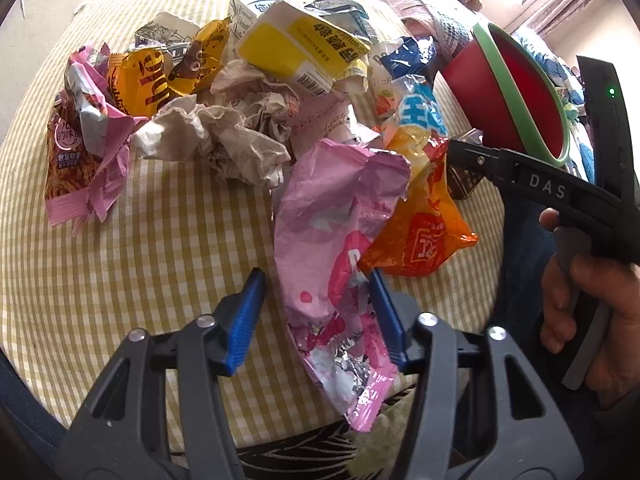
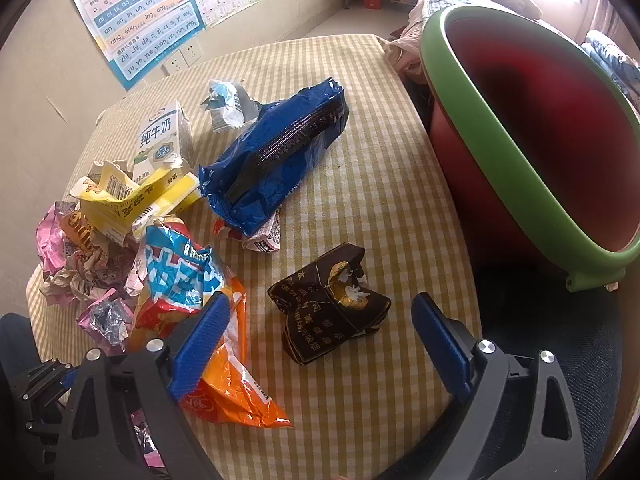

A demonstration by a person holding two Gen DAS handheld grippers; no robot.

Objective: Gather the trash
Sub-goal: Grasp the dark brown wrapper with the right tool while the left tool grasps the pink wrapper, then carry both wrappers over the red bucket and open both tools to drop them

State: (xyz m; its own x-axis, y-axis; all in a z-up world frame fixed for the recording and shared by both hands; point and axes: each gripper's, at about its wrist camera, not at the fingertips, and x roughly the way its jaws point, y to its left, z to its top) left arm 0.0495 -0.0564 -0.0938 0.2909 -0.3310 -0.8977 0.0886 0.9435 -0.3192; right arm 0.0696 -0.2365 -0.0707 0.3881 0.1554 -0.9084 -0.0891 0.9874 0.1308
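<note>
Trash lies scattered on a yellow checked tablecloth. My left gripper is open, its blue fingers on either side of a crumpled pink wrapper at the table's near edge. My right gripper is open, straddling a crushed dark brown box; its body also shows in the left wrist view. A red bin with a green rim stands off the table's right edge, also seen in the left wrist view.
An orange snack bag, a blue wrapper, a milk carton, a yellow box, crumpled paper and a pink-brown bag lie on the cloth. Clothes are piled behind the bin.
</note>
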